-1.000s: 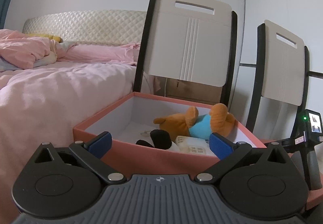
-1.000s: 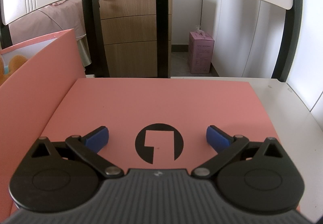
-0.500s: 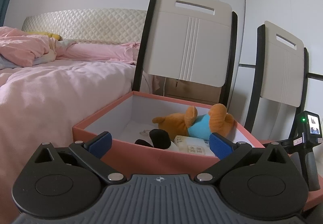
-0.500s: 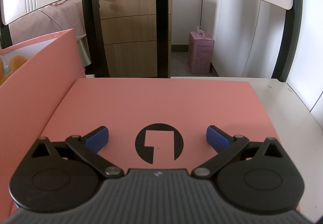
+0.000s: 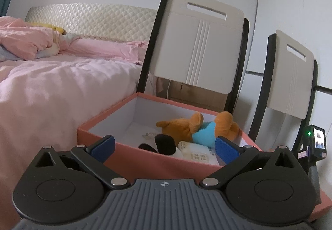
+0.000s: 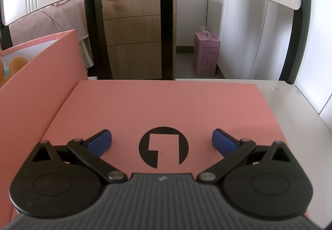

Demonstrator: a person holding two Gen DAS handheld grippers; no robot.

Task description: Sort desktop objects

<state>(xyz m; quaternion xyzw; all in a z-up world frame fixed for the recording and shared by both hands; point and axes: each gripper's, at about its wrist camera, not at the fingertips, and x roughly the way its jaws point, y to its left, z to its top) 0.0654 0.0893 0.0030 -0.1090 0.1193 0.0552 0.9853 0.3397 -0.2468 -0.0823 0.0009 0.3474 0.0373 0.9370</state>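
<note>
From the left wrist view, the left claw [image 5: 164,147] has its two blue pads wide apart and holds nothing. Just in front of it sits the pink box [image 5: 116,118] with its top off. Inside, ahead of the claw, lie an orange stuffed toy [image 5: 199,128] in a blue shirt, a black and white soft thing [image 5: 166,145], and a pale packet [image 5: 197,153]. Off to the claw's right stands the other handle with a little screen [image 5: 317,143].

From the right wrist view, the right claw [image 6: 161,142] is also wide apart and empty. Right under and ahead of it lies the flat pink lid [image 6: 166,103] on the white worktop [image 6: 307,118]. The box wall rises to the claw's left.

The things look packed away already. Probably only putting the lid on the box is left.
</note>
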